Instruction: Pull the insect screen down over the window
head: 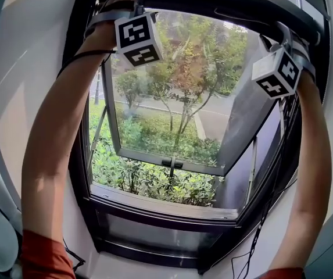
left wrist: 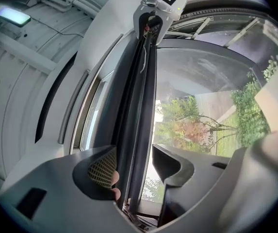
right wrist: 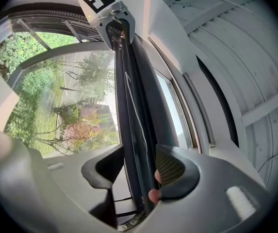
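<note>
You are at the grasping step: the insect screen's bar (left wrist: 138,106) sits up along the top of the window (head: 172,109), not yet drawn down. Your left gripper (left wrist: 136,168) and right gripper (right wrist: 139,171) are both released, jaws apart, with the bar running between each pair. Next, it seems, you must close both on the bar evenly, then pull straight down together
</note>
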